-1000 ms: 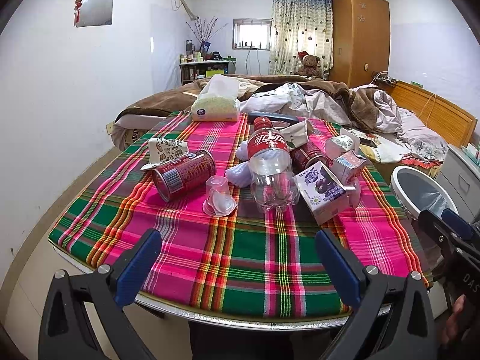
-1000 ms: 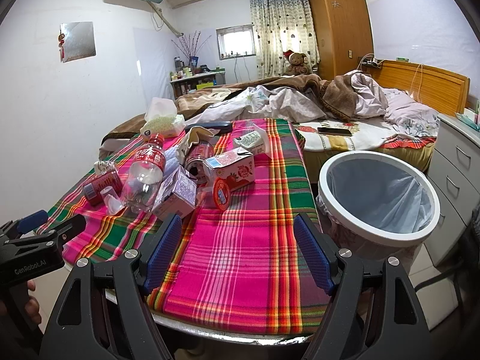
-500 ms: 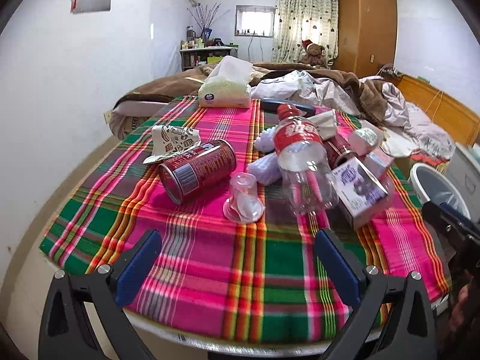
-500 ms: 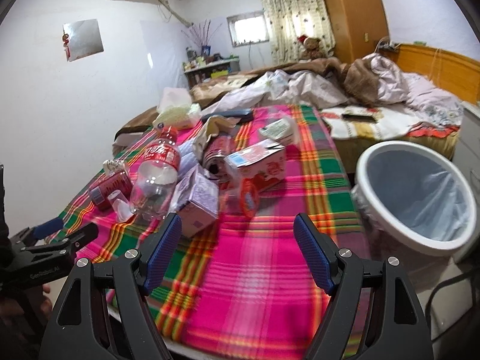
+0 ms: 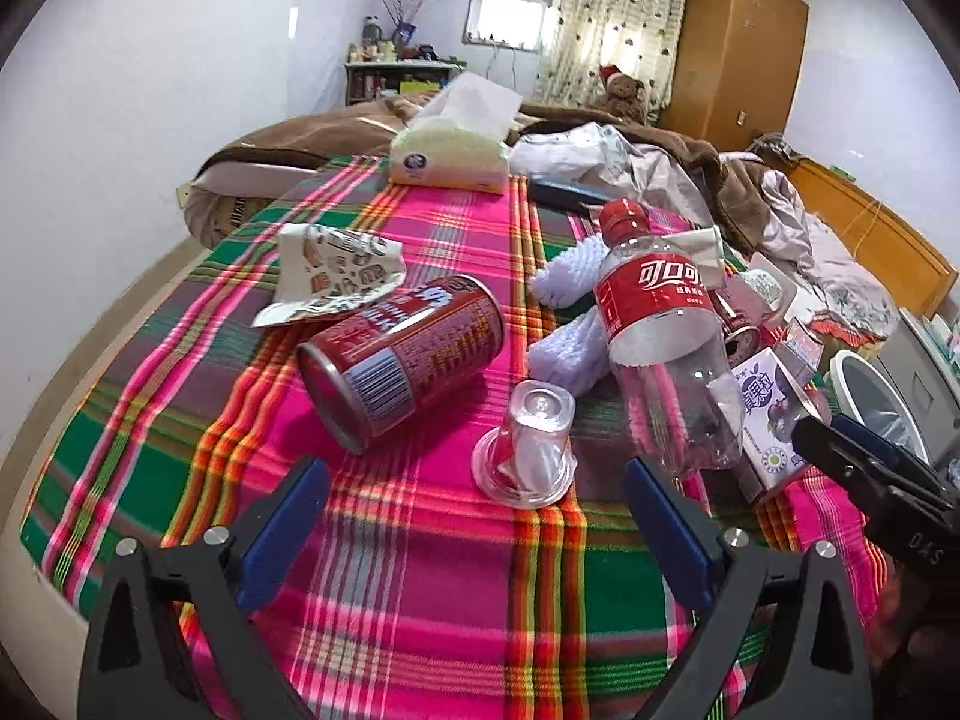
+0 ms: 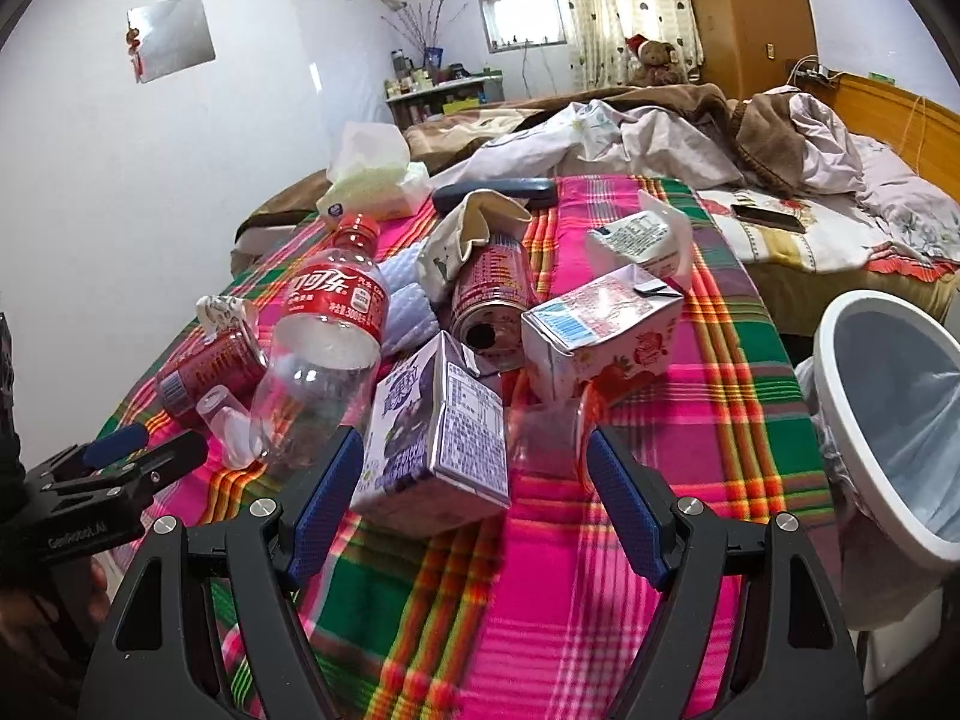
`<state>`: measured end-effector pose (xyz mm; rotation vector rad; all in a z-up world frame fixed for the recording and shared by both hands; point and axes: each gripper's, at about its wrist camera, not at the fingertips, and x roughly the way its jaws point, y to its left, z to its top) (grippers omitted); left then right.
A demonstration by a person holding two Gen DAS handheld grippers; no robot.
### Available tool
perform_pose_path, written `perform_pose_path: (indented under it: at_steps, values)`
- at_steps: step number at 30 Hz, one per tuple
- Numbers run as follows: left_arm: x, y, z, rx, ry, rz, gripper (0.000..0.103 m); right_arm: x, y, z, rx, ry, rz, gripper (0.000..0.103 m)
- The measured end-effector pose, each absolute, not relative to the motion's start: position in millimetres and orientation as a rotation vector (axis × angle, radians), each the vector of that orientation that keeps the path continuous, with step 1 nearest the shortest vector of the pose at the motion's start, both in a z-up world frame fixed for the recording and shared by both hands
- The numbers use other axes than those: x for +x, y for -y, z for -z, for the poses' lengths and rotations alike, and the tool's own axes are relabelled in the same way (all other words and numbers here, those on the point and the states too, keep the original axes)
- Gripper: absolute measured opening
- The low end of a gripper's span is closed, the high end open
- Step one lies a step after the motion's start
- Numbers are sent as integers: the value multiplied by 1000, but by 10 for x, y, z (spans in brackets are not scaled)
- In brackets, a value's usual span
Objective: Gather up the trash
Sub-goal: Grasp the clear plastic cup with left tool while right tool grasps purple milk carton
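Trash lies on a plaid-covered table [image 5: 420, 600]. In the left wrist view a red can [image 5: 402, 354] lies on its side, with an upturned clear plastic cup [image 5: 528, 450] and an empty cola bottle [image 5: 660, 330] beside it. My left gripper [image 5: 474, 528] is open, just short of the cup and can. In the right wrist view my right gripper [image 6: 474, 492] is open, its fingers on either side of a purple carton [image 6: 438, 432]. A pink carton [image 6: 600, 330], a second can [image 6: 492, 300] and a clear cup [image 6: 552, 426] lie behind it.
A white bin [image 6: 900, 420] with a liner stands off the table's right edge. A tissue pack [image 5: 450, 156], a crumpled wrapper [image 5: 330, 270] and a dark case [image 6: 492, 192] sit farther back. A bed with heaped blankets [image 6: 720, 132] lies beyond.
Both grippers have moved forward over the table toward the trash. The purple carton now sits between my right fingers. Both stay open.
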<state>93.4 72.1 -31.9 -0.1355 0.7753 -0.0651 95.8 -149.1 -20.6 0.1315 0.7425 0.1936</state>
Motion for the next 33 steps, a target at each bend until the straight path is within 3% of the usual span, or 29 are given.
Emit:
perform_pose_path:
  at_steps: [6, 14, 16, 20, 22, 24, 33]
  values:
    - [1109, -695, 339, -150, -797, 114, 78, 1005, 1464, 211, 120, -760, -197, 69]
    - [1186, -626, 395, -170, -825, 169, 68, 1047, 1417, 223, 116, -775, -214, 68]
    - [1223, -598, 437, -157, -844, 169, 53, 1054, 1403, 234, 105, -779, -218, 58]
    - [1245, -592, 451, -165, -854, 166, 49, 1063, 1407, 223, 115, -772, -236, 55]
    - [1235, -583, 458, -159, -853, 166, 39, 1060, 1393, 225, 105, -774, -240, 48]
    - [1228, -583, 469, -165, -858, 170, 37, 1061, 1384, 238, 108, -780, -252, 43]
    - [1168, -605, 446, -168, -840, 153, 35, 997, 1411, 194, 118, -749, -266, 43]
